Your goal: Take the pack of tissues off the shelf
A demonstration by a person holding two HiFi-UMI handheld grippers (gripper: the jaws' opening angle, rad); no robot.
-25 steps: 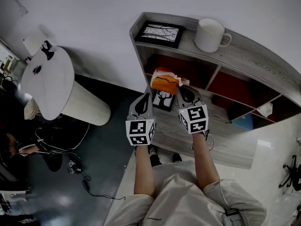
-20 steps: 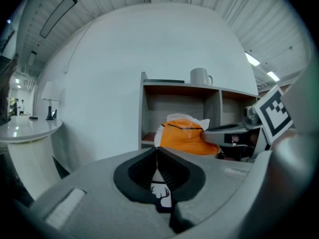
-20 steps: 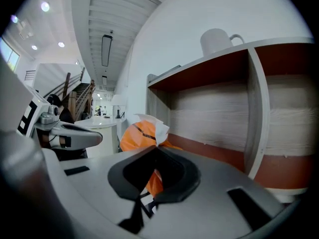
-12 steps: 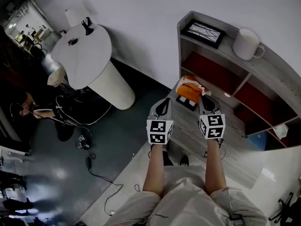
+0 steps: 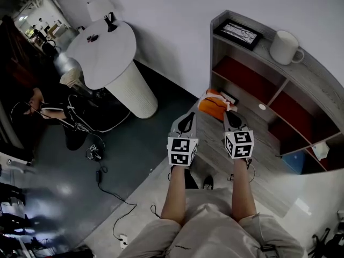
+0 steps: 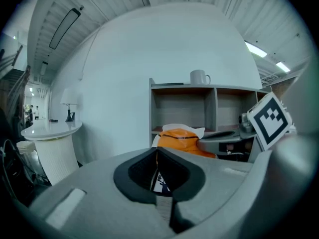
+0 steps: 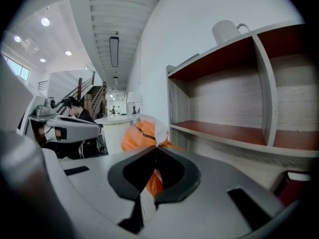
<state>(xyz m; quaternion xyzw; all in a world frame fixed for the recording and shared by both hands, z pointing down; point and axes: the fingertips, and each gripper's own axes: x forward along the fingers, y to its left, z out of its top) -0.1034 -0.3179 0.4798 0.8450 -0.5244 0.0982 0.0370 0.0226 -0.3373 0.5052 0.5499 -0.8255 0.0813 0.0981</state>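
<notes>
The orange and white pack of tissues (image 5: 211, 101) hangs in the air just off the front left corner of the grey wooden shelf (image 5: 252, 128). My right gripper (image 5: 228, 110) is shut on the pack's near end. In the right gripper view the pack (image 7: 141, 132) sticks out beyond the closed jaws of that gripper (image 7: 155, 153). My left gripper (image 5: 186, 119) hovers beside it on the left, shut and empty. From the left gripper (image 6: 157, 156) the pack (image 6: 180, 137) shows ahead with the shelf (image 6: 209, 108) behind it.
On top of the shelf stand a white mug (image 5: 284, 47) and a framed picture (image 5: 242, 33). A small picture (image 5: 232, 97) lies on the middle board. A round white table (image 5: 105, 50) stands at the left. A person (image 5: 40, 104) and cables (image 5: 102, 165) are on the dark floor.
The pack has come out of the shelf compartment in my right gripper's grip. Both grippers have drawn back from the shelf, and the head view has swung towards the white table.
</notes>
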